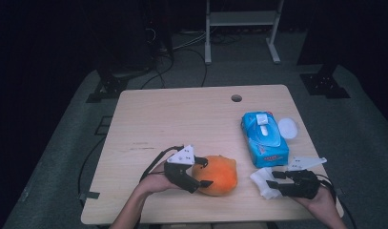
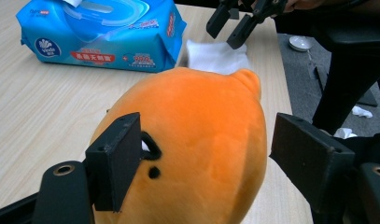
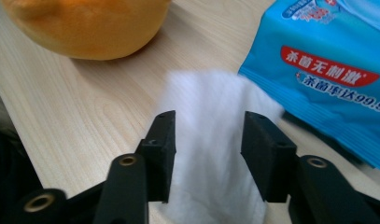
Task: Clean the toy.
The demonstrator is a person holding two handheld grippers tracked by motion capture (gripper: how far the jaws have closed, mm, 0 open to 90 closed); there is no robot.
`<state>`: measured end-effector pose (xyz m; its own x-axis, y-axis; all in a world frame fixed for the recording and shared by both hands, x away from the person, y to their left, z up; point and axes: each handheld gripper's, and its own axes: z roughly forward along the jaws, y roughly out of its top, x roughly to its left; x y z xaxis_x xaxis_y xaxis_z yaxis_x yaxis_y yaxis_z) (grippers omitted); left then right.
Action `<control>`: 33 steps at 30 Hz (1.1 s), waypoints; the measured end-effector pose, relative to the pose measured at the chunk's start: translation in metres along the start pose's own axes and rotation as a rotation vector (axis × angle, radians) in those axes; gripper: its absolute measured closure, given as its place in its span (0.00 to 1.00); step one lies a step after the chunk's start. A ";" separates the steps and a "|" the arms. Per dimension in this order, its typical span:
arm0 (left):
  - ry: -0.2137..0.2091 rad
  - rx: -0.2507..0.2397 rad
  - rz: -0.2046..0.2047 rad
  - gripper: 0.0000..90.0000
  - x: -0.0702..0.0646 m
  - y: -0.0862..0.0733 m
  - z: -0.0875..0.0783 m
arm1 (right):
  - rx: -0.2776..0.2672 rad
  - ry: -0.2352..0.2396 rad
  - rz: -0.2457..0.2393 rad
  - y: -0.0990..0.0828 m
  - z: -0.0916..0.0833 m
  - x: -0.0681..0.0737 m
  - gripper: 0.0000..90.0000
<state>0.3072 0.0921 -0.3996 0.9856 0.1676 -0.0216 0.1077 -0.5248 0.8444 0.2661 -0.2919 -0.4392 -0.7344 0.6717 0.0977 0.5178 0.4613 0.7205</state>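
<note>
- The surface is a light wood top, with everything sitting toward its near and right edges.
- Orange plush toy lies near the near edge, roughly mid-way along it.
- Blue wet-wipe pack sits by the right edge – just behind the white wipe.
- Left hand-held gripper has its jaws either side of the plush; one pad touches the toy's side, the other stands a bit off it, so it's not clamped.
- Right hand-held gripper is near the near-right corner, jaws apart over the wipe, nothing pinched.
- White wipe lies crumpled on the surface – touching the pack's near end.
</note>
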 end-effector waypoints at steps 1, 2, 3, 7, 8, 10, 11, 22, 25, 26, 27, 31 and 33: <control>-0.001 0.000 0.000 0.27 0.000 0.000 0.000 | -0.002 0.006 -0.003 0.001 -0.001 0.001 0.58; 0.000 -0.001 0.001 0.27 0.000 0.000 0.000 | -0.006 0.008 -0.006 0.001 -0.001 0.001 0.56; 0.001 -0.001 0.003 0.27 0.000 0.001 0.000 | -0.008 0.010 -0.008 0.002 0.000 0.002 0.56; 0.008 -0.018 0.011 0.27 0.001 0.005 -0.004 | -0.002 0.018 -0.008 0.001 0.002 0.002 0.54; 0.008 -0.024 0.013 0.27 0.002 0.007 -0.005 | -0.004 0.018 -0.009 0.001 0.002 0.003 0.53; 0.012 -0.035 0.016 0.26 0.004 0.010 -0.007 | -0.010 0.023 -0.012 0.002 0.003 0.003 0.53; 0.013 -0.041 0.014 0.26 0.006 0.012 -0.006 | -0.011 0.024 -0.012 0.003 0.003 0.004 0.52; -0.032 0.009 -0.018 0.22 0.035 0.023 0.020 | -0.019 0.045 -0.030 0.007 0.006 0.008 0.48; -0.050 0.041 -0.036 0.22 0.041 0.021 0.028 | -0.023 0.053 -0.032 0.008 0.006 0.008 0.47; -0.055 0.057 -0.040 0.22 0.042 0.020 0.032 | -0.022 0.053 -0.033 0.008 0.006 0.009 0.47; -0.063 0.066 -0.047 0.22 0.043 0.018 0.035 | -0.023 0.055 -0.034 0.008 0.006 0.009 0.47; -0.106 0.091 -0.069 0.22 0.039 0.008 0.045 | -0.023 0.059 -0.034 0.008 0.006 0.010 0.46; -0.114 0.095 -0.058 0.25 0.034 0.003 0.048 | -0.023 0.057 -0.035 0.008 0.006 0.010 0.46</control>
<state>0.3475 0.0565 -0.4231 0.9853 0.1068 -0.1336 0.1709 -0.5949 0.7854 0.2651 -0.2778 -0.4368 -0.7759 0.6210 0.1110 0.4818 0.4698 0.7397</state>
